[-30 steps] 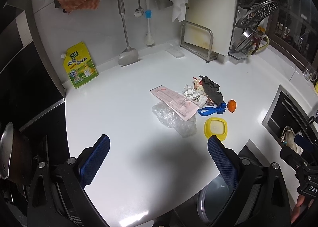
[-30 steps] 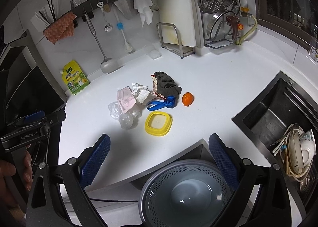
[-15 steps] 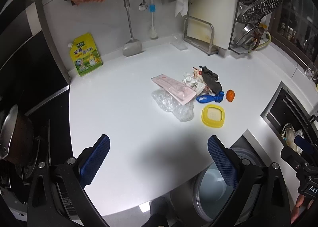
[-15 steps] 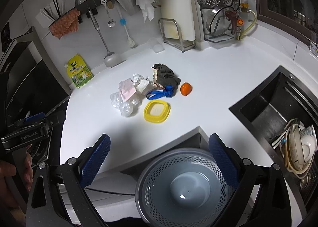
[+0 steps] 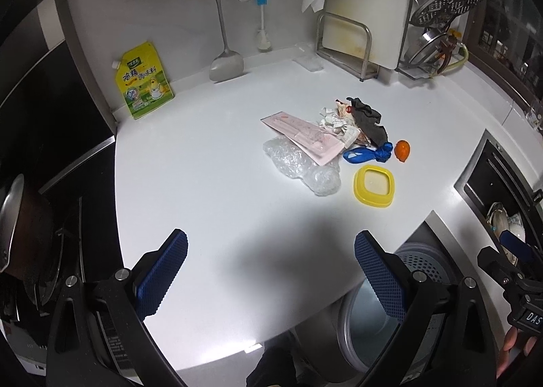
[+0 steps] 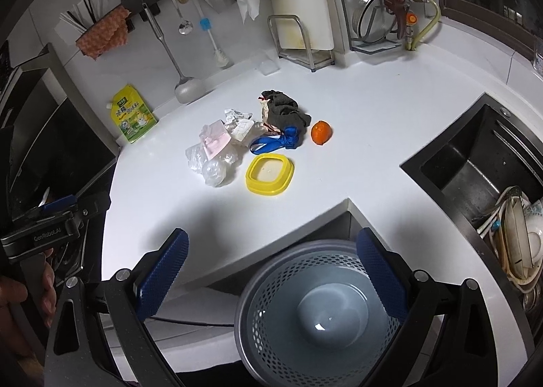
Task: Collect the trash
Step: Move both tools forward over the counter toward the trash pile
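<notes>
1. Pulling back from the white counter (image 5: pixel 210 183), both grippers had risen over the last second, so the trash pile looked smaller and farther off than a second ago.
2. The left gripper (image 5: pixel 271 271) stood spread wide and empty above bare counter; the right gripper (image 6: pixel 271 271) was likewise spread and empty, hanging over the grey perforated bin (image 6: pixel 319 315) below the counter edge.
3. The bin, only partly seen a second earlier, now showed its whole rim and bare floor in the right wrist view, so nothing had been collected yet.
4. The trash had not moved: crumpled clear plastic (image 5: pixel 302 166) touching the pink wrapper (image 5: pixel 302 136), crumpled paper (image 5: pixel 334 122), dark rag (image 5: pixel 371 124), blue scrap (image 5: pixel 368 153), orange peel (image 5: pixel 403 150) and yellow lid (image 5: pixel 374 186) lay clustered mid-counter.
5. Judging from this, the collecting was still at its start, with a first reach ahead.
</notes>
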A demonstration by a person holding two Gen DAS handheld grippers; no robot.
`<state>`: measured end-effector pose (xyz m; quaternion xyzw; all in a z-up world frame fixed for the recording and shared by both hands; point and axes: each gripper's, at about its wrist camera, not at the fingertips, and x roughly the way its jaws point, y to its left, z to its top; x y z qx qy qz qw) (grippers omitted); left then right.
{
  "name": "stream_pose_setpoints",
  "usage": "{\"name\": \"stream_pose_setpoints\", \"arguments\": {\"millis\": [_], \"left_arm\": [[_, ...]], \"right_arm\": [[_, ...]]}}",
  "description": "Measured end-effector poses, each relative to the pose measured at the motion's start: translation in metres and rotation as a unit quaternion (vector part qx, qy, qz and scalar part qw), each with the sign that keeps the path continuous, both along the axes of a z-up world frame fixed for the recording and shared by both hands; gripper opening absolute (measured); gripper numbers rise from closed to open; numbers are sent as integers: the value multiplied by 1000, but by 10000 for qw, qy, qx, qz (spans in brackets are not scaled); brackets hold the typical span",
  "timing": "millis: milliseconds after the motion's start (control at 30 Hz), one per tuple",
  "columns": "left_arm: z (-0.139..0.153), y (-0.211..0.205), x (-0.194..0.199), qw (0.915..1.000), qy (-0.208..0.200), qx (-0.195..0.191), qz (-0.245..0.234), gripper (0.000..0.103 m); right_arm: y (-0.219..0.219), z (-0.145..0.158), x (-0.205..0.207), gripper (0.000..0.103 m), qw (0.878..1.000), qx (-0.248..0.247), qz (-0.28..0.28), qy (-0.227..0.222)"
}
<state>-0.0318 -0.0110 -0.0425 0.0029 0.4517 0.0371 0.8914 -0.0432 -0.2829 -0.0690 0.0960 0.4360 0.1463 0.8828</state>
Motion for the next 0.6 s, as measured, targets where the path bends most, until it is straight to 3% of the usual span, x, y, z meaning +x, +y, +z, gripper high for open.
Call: {"name": "stream_pose_setpoints", "arguments": {"millis": [167,600], "left_arm": [[-1,13,30,9999,42,-74,-95,97],[-30,39,107,9978,410,-116,-516,97]], "right_arm": [[14,-6,26,94,10000,-42,26,86],[55,-55,95,94,9967,-505,-280,565]]}}
